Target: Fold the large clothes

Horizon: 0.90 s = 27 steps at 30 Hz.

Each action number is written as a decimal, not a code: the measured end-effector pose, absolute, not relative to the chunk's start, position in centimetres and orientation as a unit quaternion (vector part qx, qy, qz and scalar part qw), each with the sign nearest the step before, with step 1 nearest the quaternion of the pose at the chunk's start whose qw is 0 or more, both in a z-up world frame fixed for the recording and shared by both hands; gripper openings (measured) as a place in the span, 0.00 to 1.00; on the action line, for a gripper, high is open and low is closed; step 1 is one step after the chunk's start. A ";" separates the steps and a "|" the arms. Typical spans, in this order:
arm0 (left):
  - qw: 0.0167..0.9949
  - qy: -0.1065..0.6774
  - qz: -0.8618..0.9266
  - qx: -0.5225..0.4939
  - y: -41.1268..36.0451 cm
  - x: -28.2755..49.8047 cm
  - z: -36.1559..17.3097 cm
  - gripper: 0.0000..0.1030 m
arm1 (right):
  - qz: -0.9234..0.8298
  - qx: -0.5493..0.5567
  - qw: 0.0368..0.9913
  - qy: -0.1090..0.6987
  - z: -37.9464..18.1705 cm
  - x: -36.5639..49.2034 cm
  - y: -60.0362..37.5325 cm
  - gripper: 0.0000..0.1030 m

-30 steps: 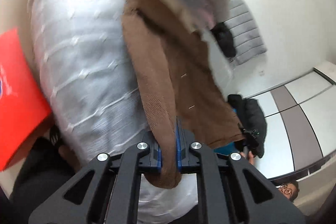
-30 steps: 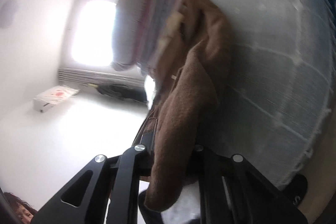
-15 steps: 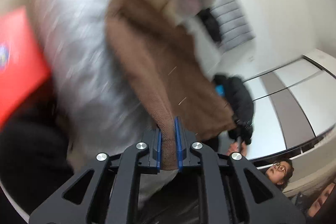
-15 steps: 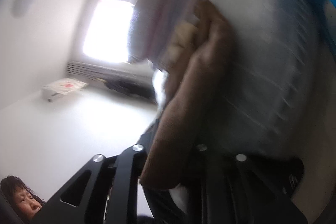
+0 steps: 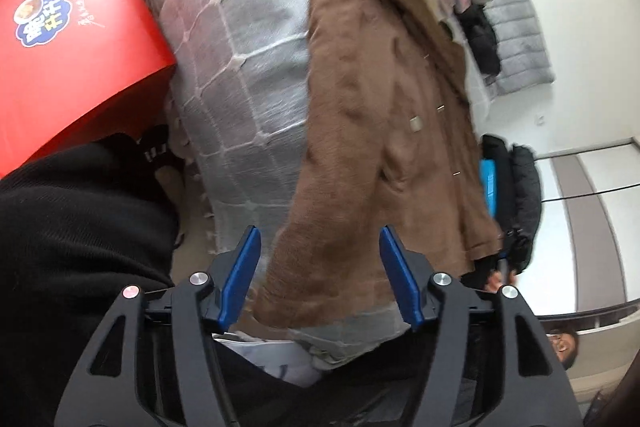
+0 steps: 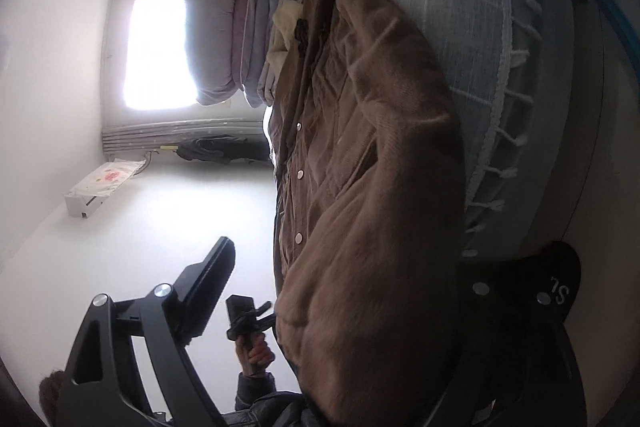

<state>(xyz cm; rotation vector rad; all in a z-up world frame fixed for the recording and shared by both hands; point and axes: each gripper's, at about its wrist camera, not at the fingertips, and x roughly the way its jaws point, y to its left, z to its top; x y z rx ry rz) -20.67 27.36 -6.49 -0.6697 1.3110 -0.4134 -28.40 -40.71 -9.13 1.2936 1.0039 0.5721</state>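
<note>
A brown fleece jacket [image 5: 380,115] lies lengthwise on a grey bedspread with a white grid [image 5: 240,67]. My left gripper [image 5: 319,233] hangs over its near end. Its jaws are opening, and the blue pads [image 5: 240,275] stand apart from the cloth between them. In the right wrist view the same jacket [image 6: 360,167] shows its snap buttons, with the bedspread [image 6: 480,7] to its right. The jaws of my right gripper [image 6: 320,243] are opening too. Its left finger [image 6: 208,279] is clear of the jacket, which covers the right finger.
A red box [image 5: 68,59] stands left of the bed. A black trouser leg [image 5: 72,227] and slipper [image 5: 156,147] are near it. Folded quilts [image 6: 240,7] are stacked at the bed's far end. Another person's hand [image 6: 252,347] holds a device beyond the bed. Black coats [image 5: 516,179] hang there.
Both grippers were shut on the brown jacket's edge and have now spread apart, letting it go. Both have dropped lower, and the jacket rests on the bedspread.
</note>
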 end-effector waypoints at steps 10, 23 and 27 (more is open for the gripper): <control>0.701 0.590 -0.264 -0.302 22.8 -20.9 -8.2 0.09 | 0.237 0.549 0.683 0.419 -8.7 -29.2 -38.9 0.15; 0.752 0.431 -0.381 -0.321 22.3 -26.2 8.1 0.08 | 0.303 0.573 0.714 0.264 0.4 -33.4 -38.8 0.13; 0.726 0.477 -0.351 -0.350 24.7 -27.0 4.4 0.08 | 0.271 0.586 0.716 0.265 -0.8 -36.7 -40.7 0.13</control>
